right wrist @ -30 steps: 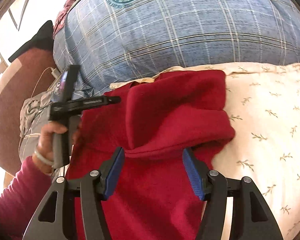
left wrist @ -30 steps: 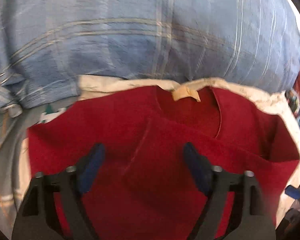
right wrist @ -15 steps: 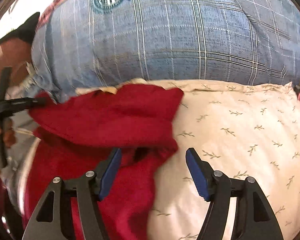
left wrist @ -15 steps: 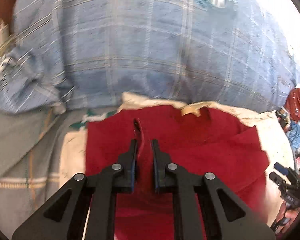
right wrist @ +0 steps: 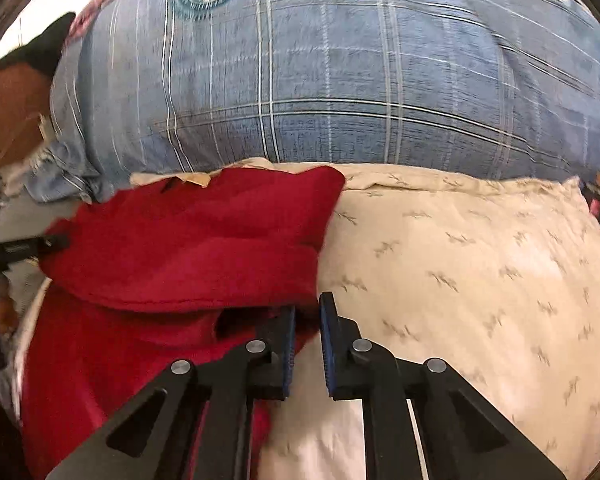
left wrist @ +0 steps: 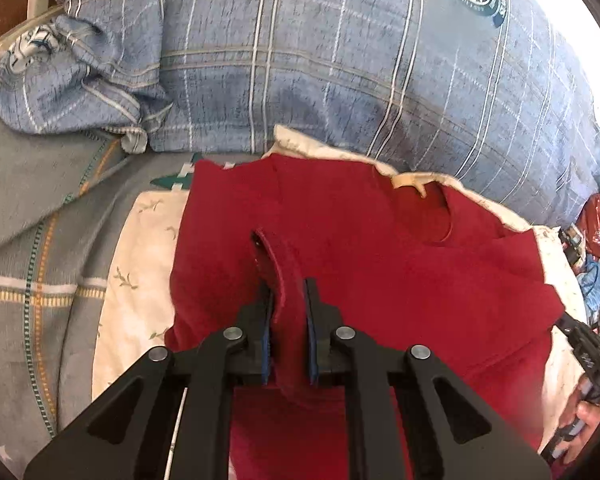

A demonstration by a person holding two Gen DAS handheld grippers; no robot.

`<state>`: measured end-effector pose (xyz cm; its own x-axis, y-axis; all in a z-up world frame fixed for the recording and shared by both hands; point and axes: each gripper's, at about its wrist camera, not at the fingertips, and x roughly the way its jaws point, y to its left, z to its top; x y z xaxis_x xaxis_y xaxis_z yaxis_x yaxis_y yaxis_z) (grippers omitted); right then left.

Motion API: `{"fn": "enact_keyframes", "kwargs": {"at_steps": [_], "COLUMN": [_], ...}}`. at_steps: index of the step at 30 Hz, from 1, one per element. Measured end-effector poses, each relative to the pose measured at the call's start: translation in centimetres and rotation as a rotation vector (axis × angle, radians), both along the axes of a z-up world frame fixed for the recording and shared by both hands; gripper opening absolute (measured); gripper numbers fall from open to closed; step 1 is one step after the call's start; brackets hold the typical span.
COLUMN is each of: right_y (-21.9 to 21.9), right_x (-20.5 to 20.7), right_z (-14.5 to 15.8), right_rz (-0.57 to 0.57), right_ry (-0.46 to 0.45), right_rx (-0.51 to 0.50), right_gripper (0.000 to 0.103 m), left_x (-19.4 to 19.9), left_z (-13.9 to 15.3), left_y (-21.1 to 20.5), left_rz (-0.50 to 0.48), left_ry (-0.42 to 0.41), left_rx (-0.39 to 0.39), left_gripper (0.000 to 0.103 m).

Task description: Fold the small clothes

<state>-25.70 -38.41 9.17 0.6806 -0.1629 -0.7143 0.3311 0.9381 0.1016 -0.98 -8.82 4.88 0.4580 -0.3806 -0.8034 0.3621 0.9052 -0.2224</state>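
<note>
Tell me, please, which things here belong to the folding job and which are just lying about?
Job: red shirt; left gripper, shut on a shirt fold; right gripper at the shirt's edge.

Lying about: blue plaid pillow; cream leaf-print pillow; grey blanket.

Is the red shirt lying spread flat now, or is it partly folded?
Partly folded. One side of the red shirt lies doubled over its body, and the left claw pinches up a ridge of it.
</note>
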Motion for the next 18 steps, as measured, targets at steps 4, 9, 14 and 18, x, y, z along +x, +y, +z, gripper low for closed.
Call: {"fn": "enact_keyframes", "kwargs": {"at_steps": [4, 9, 14, 18], "right_y": [-0.8, -1.3, 1.9, 3.1], "right_x": [-1.8, -3.6, -0.6, 1.0], "right_z": [-2.0, 1.2, 1.4, -0.5], "right_rz": [-0.044, -0.044, 0.061, 0.068], "right_ry": [0.091, -0.026, 0.027, 0.084], "right_rx": [0.036, 0.029, -0.14, -0.187], "right_gripper": [0.0, 0.037, 0.06, 0.06], "left_x": [0.4, 0.0, -0.1, -0.1], "left_z": [-1.3, -0.7, -0.5, 0.4], "left_y": [0.4, 0.1, 0.5, 1.0], "left_rz": [0.011, 0.008, 0.03, 0.032], "left_ry": [0.035, 0.007, 0.022, 0.02], "left_rx": [-0.01, 0.009, -0.008, -0.02], "left_gripper": [0.012, 0.012, 0.012, 0.016]}}
